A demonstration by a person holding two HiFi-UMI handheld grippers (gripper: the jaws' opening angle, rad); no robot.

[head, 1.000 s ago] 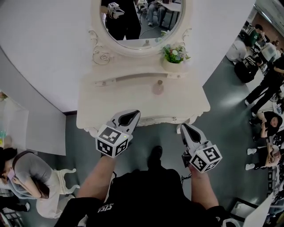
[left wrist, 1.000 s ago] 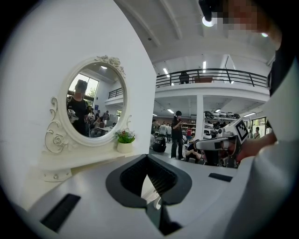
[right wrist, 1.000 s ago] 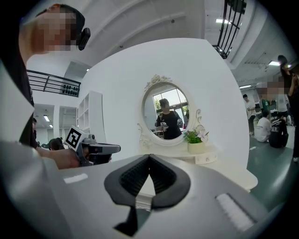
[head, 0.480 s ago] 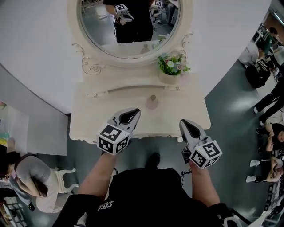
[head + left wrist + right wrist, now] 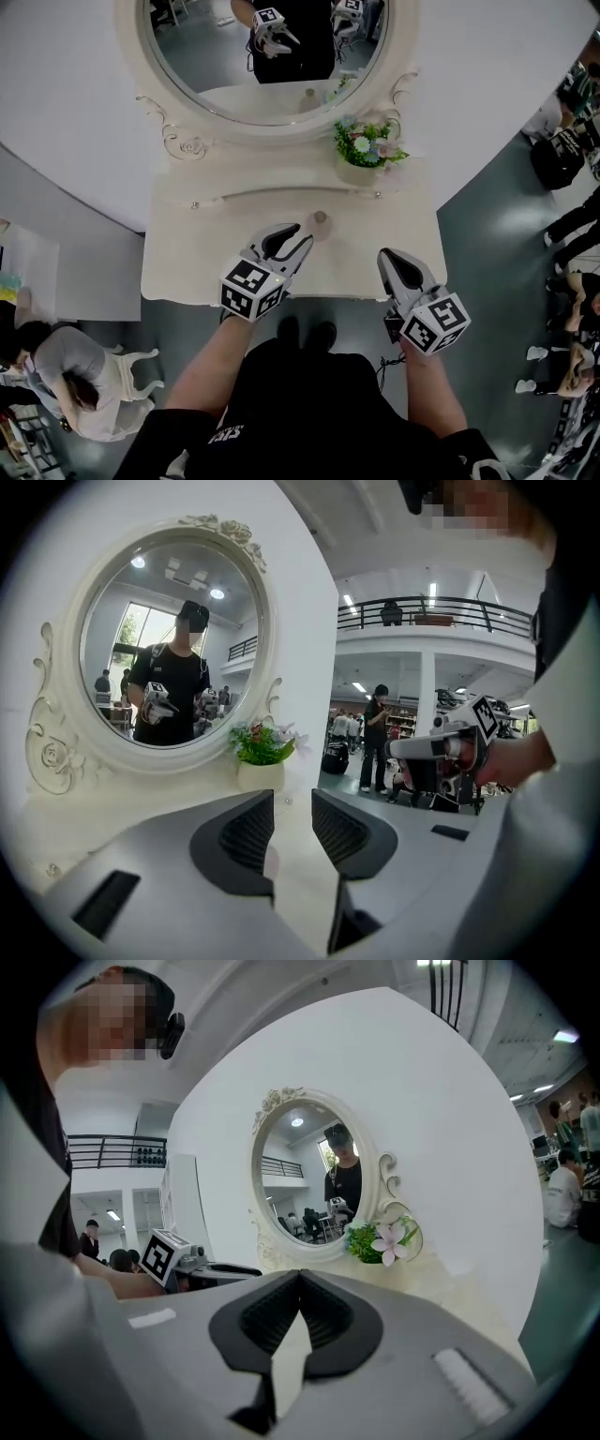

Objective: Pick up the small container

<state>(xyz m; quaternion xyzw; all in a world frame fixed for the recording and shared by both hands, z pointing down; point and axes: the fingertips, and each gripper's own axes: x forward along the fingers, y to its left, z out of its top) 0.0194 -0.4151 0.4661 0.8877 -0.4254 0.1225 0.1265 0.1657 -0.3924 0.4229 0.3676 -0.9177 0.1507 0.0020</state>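
The small container [image 5: 320,224], a pale pink bottle with a round cap, stands in the middle of the cream dressing table [image 5: 197,267]. My left gripper [image 5: 298,232] reaches over the tabletop, its tips just left of the container and close to it. Its jaws have just been opening and stand apart [image 5: 292,799] with nothing between them. In the left gripper view the container is mostly hidden by the jaws. My right gripper [image 5: 386,256] hovers over the table's front right edge, apart from the container. It is shut [image 5: 300,1275] and empty.
A pot of flowers [image 5: 367,152] stands at the back right under the oval mirror [image 5: 253,56]. A raised shelf [image 5: 281,192] runs along the table's back. A seated person [image 5: 66,370] and a white stool [image 5: 131,361] are at the left; several people are on the right.
Both grippers have moved forward over the table. The left one has come up beside the container and its jaws have opened. The right one stays shut.
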